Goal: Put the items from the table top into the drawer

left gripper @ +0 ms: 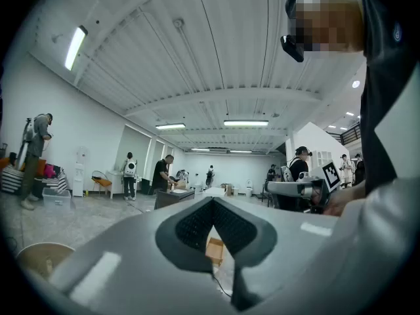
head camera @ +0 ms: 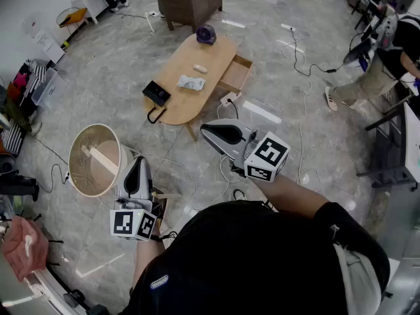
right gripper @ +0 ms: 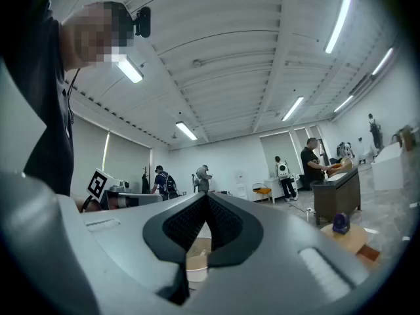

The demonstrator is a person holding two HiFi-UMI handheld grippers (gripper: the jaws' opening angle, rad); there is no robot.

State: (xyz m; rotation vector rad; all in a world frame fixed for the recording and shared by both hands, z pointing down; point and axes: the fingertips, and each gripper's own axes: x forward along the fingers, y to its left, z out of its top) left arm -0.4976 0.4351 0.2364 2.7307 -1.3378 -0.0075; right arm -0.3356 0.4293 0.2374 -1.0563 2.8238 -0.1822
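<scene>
The oval wooden table (head camera: 180, 107) stands a few steps ahead in the head view. On it lie a purple round object (head camera: 206, 34), a small white item (head camera: 200, 68), a white packet (head camera: 190, 82) and a black box (head camera: 156, 93). A wooden drawer (head camera: 236, 74) is pulled out at the table's right side. My left gripper (head camera: 138, 161) and right gripper (head camera: 207, 132) are held level over the floor, short of the table, both shut and empty. The right gripper view shows the table (right gripper: 351, 238) and purple object (right gripper: 340, 223) at far right.
A round beige basket (head camera: 95, 159) stands on the floor by my left gripper. Cables and a white power strip (head camera: 230, 98) lie around the table. A dark desk (head camera: 190, 2) is behind it. A person (head camera: 387, 58) stands at the far right.
</scene>
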